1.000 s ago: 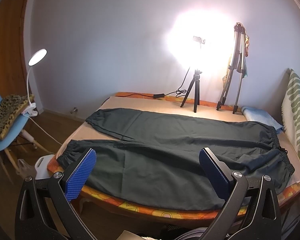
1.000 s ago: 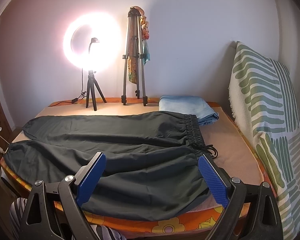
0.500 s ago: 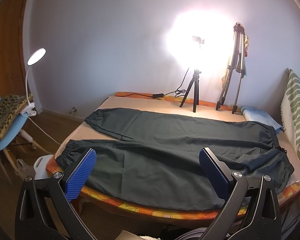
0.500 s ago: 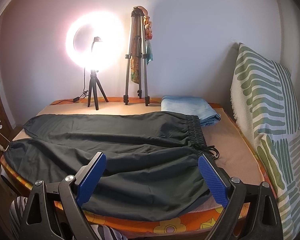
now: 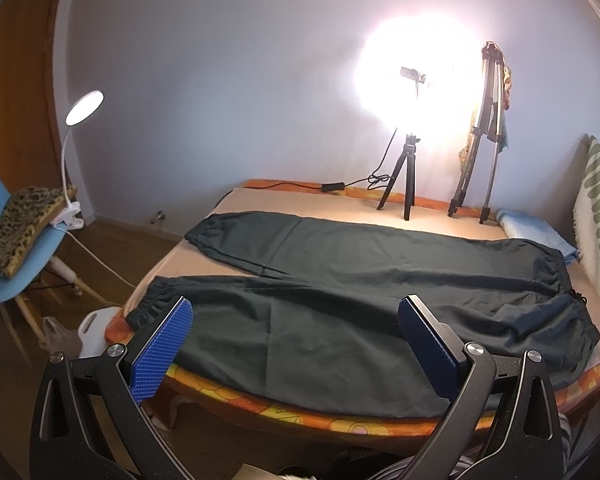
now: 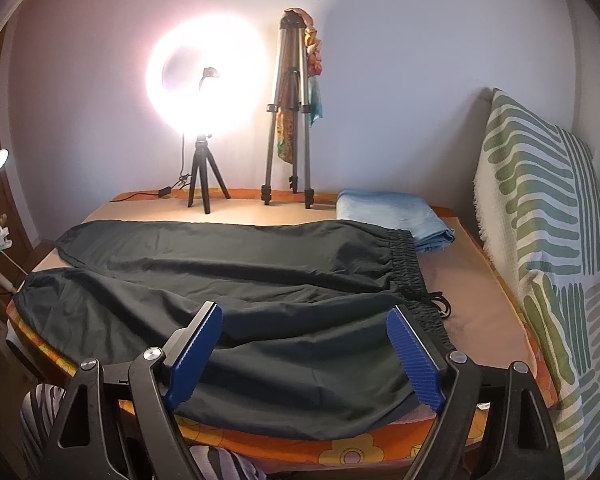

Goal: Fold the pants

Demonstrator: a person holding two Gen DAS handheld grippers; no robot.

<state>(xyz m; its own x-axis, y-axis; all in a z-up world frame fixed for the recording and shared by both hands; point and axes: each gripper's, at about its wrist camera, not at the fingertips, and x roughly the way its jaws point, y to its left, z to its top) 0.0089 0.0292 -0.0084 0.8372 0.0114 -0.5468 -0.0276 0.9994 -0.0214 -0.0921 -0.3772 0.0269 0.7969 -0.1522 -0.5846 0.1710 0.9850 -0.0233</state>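
Lying spread out across the bed [image 5: 380,206], the dark pants [image 5: 340,292] show no fold at all yet: both legs run side by side toward the left, cuffs near the left edge, and the elastic waistband [image 6: 414,276] with its drawstring sits at the right, close to the striped cushion [image 6: 540,216]. The near leg hangs slightly over the bed's front edge. By my reading the task is at its very start, with every fold left to do.

The left tool [image 5: 296,344] hovers in front of the near leg with its blue pads wide apart and nothing between them. The right tool [image 6: 306,356] hovers above the waist end of the near leg; its jaws are closing a little from a wide spread, yet the pads press on no cloth and nothing is held.

What remains, as I judge it, is to grip the near edge at cuff and waist, bring one leg over the other, then fold the length. A folded blue cloth [image 6: 392,216], a ring light [image 6: 206,80] and a tripod [image 6: 290,120] stand at the far side, apart from the pants.
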